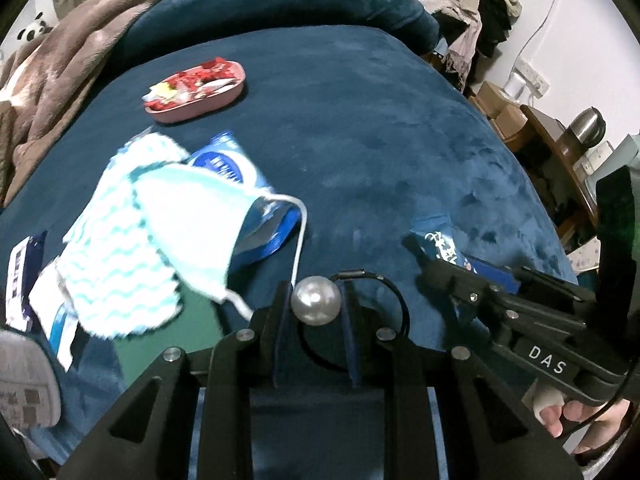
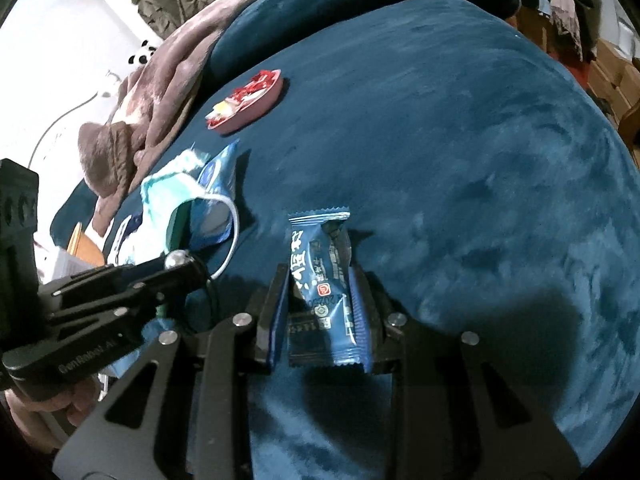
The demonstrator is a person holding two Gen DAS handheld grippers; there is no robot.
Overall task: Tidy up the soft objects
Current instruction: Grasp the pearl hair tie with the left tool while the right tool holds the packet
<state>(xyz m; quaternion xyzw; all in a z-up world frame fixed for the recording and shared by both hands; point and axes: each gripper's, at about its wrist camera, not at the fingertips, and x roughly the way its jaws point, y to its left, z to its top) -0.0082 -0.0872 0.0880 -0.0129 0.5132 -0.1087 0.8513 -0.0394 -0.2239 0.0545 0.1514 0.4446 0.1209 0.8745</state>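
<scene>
Pearl hair tie (image 1: 316, 300) sits clamped in left jaws; right jaws grip snack packet (image 2: 326, 280).

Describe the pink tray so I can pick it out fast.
On the dark teal velvet cover, look toward the far side, near the rumpled brown blanket. The pink tray is a shallow oval dish heaped with red wrappers, lying beyond the face mask; nothing else there is pink.
</scene>
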